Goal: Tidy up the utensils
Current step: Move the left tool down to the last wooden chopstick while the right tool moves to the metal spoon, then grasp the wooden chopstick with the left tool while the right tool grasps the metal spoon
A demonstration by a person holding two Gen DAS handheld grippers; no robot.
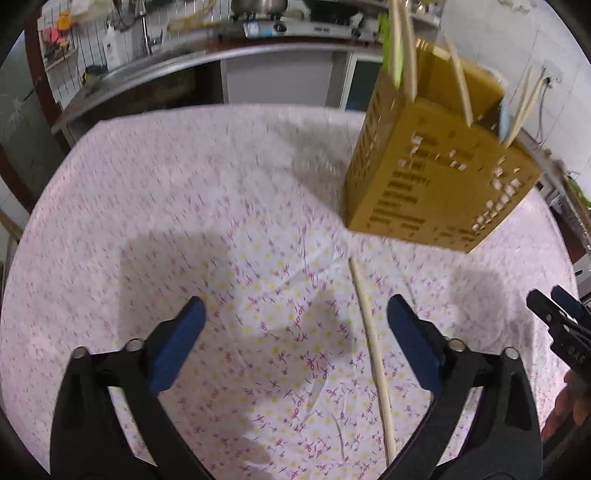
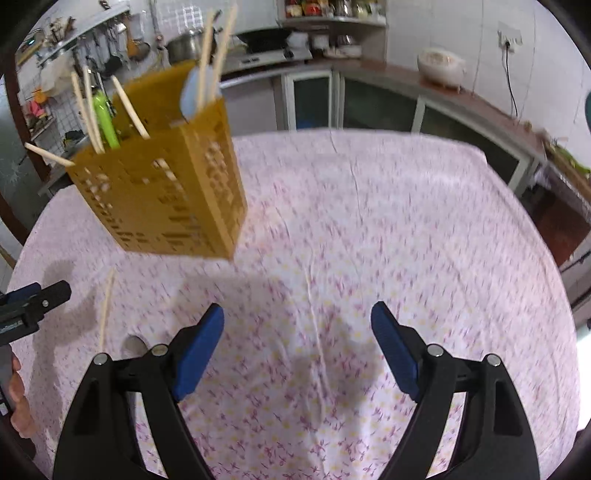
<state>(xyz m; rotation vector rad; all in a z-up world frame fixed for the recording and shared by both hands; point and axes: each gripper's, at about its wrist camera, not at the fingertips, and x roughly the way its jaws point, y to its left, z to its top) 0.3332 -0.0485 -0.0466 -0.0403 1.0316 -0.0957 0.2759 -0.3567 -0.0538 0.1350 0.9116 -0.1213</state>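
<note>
A yellow perforated utensil holder [image 1: 432,173] stands on the floral tablecloth [image 1: 221,221], with several wooden chopsticks, a green utensil [image 1: 391,48] and a pale blue spoon [image 2: 192,96] in it. It also shows in the right wrist view [image 2: 162,192]. One loose chopstick [image 1: 373,350] lies on the cloth between my left gripper's fingers, close to the right finger. It also shows in the right wrist view [image 2: 105,306]. My left gripper [image 1: 295,332] is open and empty above it. My right gripper [image 2: 297,339] is open and empty over bare cloth, right of the holder.
The right gripper shows at the right edge of the left wrist view [image 1: 557,325]; the left gripper shows at the left edge of the right wrist view [image 2: 29,310]. A kitchen counter with a stove [image 1: 295,26] runs behind the table. A rice cooker [image 2: 441,68] sits on the side counter.
</note>
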